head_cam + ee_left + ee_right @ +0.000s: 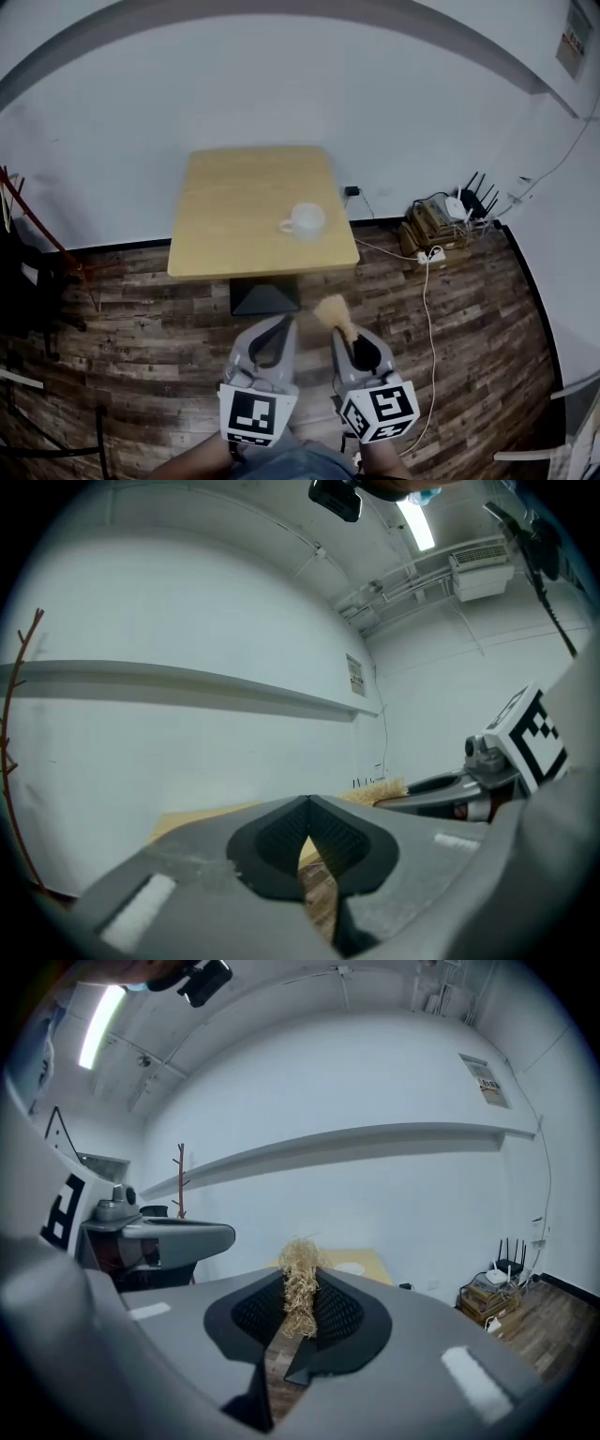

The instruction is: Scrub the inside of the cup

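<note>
1. Look to the middle of the head view for the cup [303,219]: white, upright, mouth up, resting right of centre on the wooden worktop [234,197]; handle turned to frame left.
2. Note both claws low in that frame, over the plank floor [450,319] and well apart from the worktop's near edge; cup up-frame of both, almost straight above the gap between them.
3. Judge neither the left claw [281,325] nor the right claw [349,335] clearly nearer to the cup; reads as an approach under way, with no scrubbing begun.
4. See the right claw pinching a straw-coloured brush [300,1283]; pads pressed onto its fibres, tuft poking forward past the tips, long axis running along the claw toward the worktop.
5. See the left claw pressed together at the tips with nothing between the pads; free, by this reading, to steady the cup.
6. Expect the coming move to turn on carrying the tuft over the open mouth, then tipping it downward to enter from above.
</note>
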Tool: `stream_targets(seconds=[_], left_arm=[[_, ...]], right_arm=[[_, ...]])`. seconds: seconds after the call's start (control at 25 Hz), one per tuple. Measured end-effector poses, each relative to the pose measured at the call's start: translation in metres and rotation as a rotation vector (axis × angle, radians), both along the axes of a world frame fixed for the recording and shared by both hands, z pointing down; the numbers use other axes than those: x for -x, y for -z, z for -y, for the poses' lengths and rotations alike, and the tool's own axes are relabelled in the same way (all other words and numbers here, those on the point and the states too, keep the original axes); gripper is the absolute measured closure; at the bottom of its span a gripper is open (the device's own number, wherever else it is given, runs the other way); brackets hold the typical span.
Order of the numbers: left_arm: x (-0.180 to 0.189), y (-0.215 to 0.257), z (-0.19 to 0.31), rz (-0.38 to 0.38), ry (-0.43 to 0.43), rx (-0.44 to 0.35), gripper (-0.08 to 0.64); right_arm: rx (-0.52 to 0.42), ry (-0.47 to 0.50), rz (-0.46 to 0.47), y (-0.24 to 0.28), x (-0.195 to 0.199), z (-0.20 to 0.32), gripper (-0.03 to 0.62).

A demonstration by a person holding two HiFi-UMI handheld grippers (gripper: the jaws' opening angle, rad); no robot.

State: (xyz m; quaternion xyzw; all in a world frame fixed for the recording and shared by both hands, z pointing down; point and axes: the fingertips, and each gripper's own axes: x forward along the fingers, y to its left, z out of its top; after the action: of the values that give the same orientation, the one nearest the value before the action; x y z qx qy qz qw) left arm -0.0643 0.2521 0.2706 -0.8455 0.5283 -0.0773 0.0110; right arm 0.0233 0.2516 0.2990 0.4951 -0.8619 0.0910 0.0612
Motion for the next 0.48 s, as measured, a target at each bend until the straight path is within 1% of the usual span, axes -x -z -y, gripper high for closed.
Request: stream_targets(seconds=[0.16,0.28,0.4,0.48], left_arm=[[0.012,0.006,0.033,-0.004,-0.010,-0.026,0.539],[0.017,0.007,0.048,-0.026,-0.012,-0.019,0.540],[0.016,0.003,0.065,-0.008,-0.031,-0.018,0.539],[0.013,-0.002,0.070,-0.022,-0.037,0.000,0.538]], right_arm=[[-0.027,-0.003,-0.010,0.009,0.013,0.031,0.528],[-0.035,-0.011,-0.010,0.013,0.018,0.047,0.528],[-0.040,-0.025,-0.017,0.015,0.017,0.061,0.528],[-0.035,-0.038,-0.018,0.014,0.013,0.066,0.528]])
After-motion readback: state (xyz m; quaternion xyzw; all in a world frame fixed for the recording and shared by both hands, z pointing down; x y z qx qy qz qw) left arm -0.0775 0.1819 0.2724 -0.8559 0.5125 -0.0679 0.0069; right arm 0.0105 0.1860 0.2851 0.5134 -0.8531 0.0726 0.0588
